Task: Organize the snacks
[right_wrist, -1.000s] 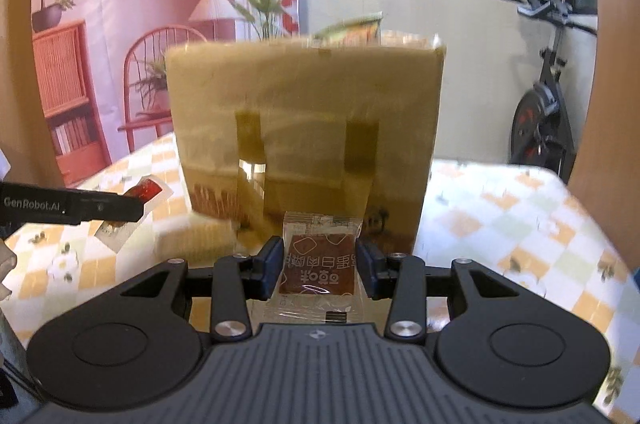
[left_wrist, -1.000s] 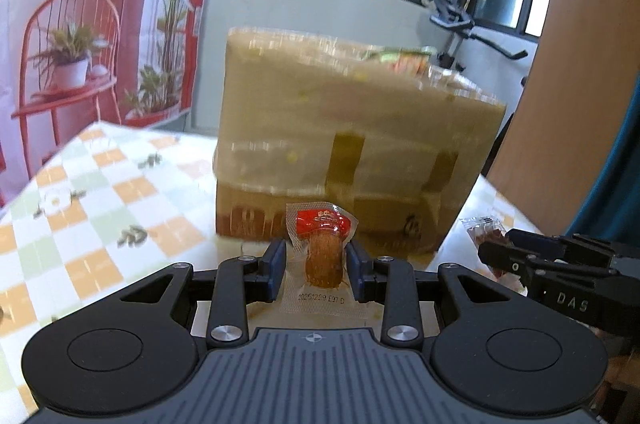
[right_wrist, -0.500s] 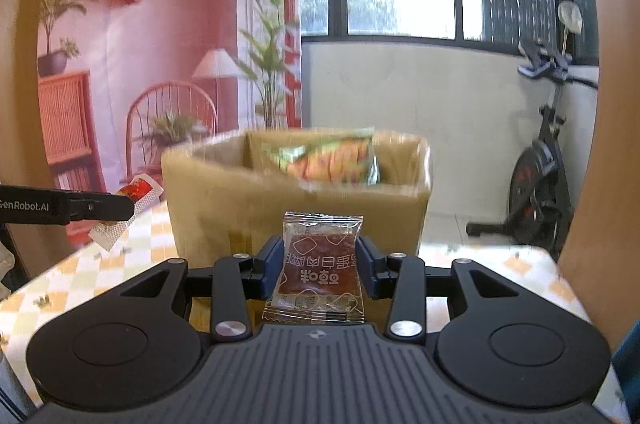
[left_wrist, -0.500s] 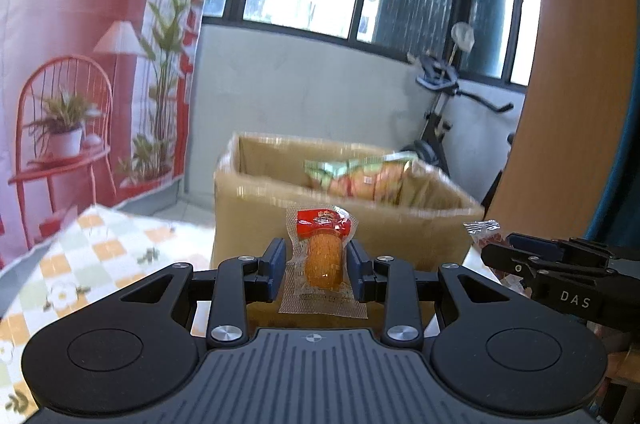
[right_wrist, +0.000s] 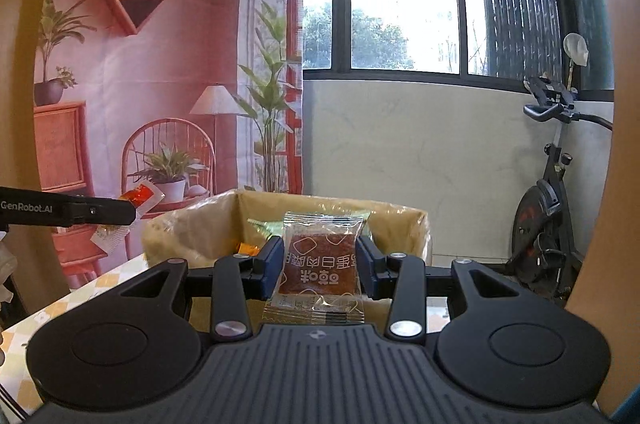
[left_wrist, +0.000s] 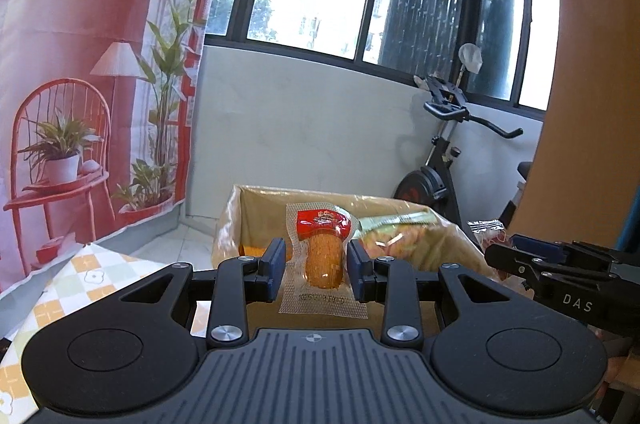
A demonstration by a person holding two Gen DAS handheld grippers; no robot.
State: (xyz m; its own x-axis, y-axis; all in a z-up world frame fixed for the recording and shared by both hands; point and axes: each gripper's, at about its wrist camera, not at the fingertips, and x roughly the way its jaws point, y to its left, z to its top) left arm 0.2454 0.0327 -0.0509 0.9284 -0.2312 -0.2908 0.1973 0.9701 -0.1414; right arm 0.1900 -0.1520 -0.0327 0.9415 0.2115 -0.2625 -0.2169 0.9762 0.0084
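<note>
Cardboard box [left_wrist: 256, 216] lay just ahead and below both grippers, its open top facing up. Left gripper [left_wrist: 316, 270] was clamped on a sausage packet [left_wrist: 322, 256] standing upright; right gripper [right_wrist: 318, 266] pinched a brown snack packet [right_wrist: 318, 260].

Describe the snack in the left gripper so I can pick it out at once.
Find the open cardboard box below the window. In front of it, the left gripper grips an upright clear pouch. Its orange sausage and red label distinguish it from the right gripper's flat brown square packet.

Both wrist cameras look forward along their jaws, close above the desk, sharing the cardboard box [left_wrist: 420, 244] [right_wrist: 192, 228] at twelve o'clock.
</note>
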